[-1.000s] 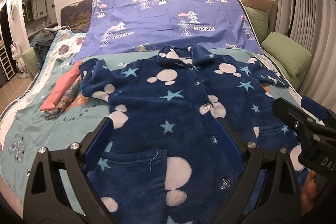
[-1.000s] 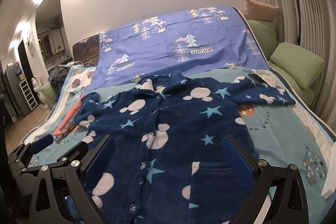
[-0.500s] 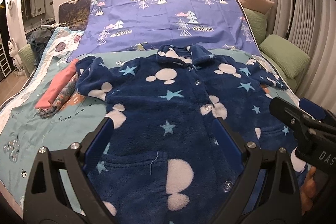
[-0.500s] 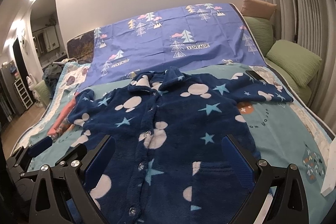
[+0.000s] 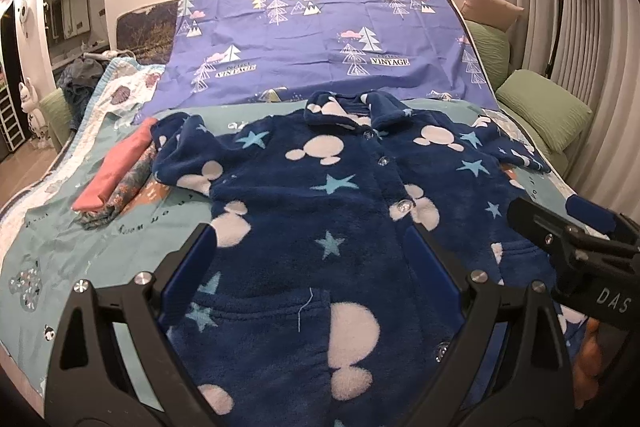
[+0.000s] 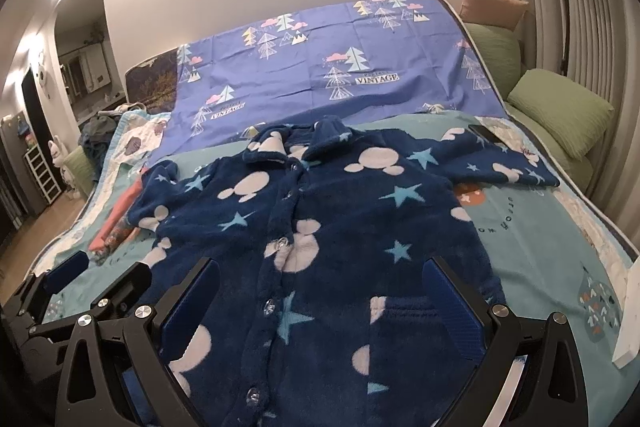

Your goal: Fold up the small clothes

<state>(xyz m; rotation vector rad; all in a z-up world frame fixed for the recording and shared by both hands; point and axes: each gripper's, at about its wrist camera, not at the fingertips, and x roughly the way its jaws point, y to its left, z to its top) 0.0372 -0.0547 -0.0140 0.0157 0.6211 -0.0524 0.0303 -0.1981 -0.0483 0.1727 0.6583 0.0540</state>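
A small navy fleece jacket (image 5: 340,195) with white mouse heads and blue stars lies spread flat, buttoned, collar away from me, on the bed; it also shows in the right wrist view (image 6: 340,227). Its left sleeve is bunched, its right sleeve (image 6: 504,163) stretched out. My left gripper (image 5: 312,251) is open above the jacket's lower left part. My right gripper (image 6: 320,279) is open above its lower right part and also shows in the left wrist view (image 5: 560,227). Both hold nothing.
A folded pink and floral pile (image 5: 116,175) lies left of the jacket. A purple sheet (image 5: 320,43) with trees covers the far bed. Green pillows (image 5: 544,107) and a floor lamp (image 5: 560,7) stand at the right. A white object (image 6: 628,315) lies at the right edge.
Both grippers have drifted slightly left and forward over the jacket. The jaws stay open and the jacket has not moved.
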